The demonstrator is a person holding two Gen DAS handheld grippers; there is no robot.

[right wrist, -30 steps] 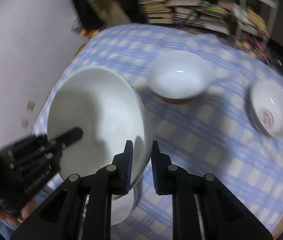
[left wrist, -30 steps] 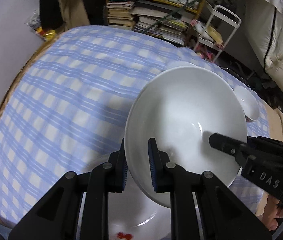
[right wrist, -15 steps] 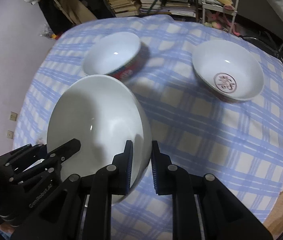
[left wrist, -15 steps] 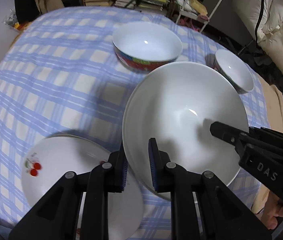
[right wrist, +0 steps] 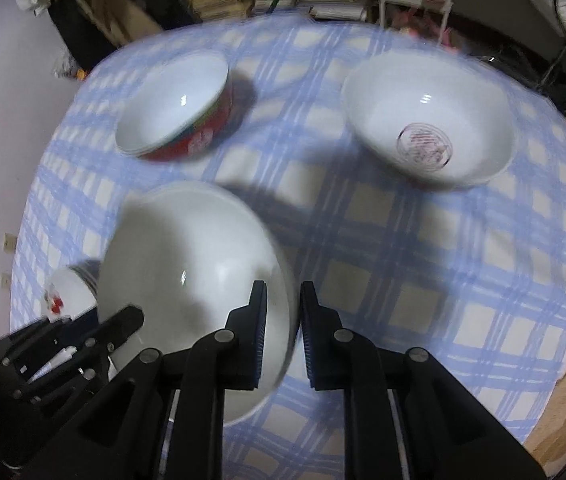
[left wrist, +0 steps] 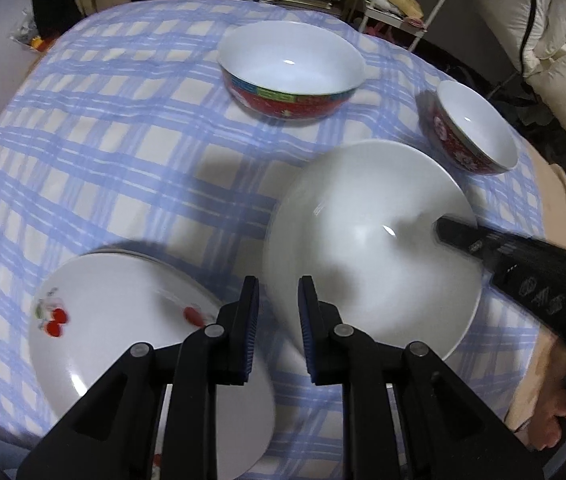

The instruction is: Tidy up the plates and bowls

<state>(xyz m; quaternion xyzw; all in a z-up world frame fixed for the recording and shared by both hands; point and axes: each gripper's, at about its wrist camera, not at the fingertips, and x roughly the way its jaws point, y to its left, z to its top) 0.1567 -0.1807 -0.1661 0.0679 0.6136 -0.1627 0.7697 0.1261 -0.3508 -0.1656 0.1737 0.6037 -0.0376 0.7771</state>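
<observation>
Both the left gripper (left wrist: pixel 277 312) and right gripper (right wrist: pixel 283 320) pinch opposite rims of the large white bowl (left wrist: pixel 367 248), which hangs just right of the cherry-print plate (left wrist: pixel 123 320).

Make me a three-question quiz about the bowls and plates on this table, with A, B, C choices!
1. Where does the cherry plate lie in the left wrist view?
A. Left of the big white bowl
B. Inside the red bowl
C. On the bookshelf

2. What colours is the tablecloth?
A. Green and black
B. Blue and white checks
C. Plain red

3. How is the big white bowl held?
A. Nobody touches it
B. One gripper only
C. Both grippers pinch its rim on opposite sides

Answers:
1 A: the plate sits on the cloth left of the bowl.
2 B: blue lines cross on white.
3 C: the left gripper and the right gripper each have jaws over the rim.
</observation>
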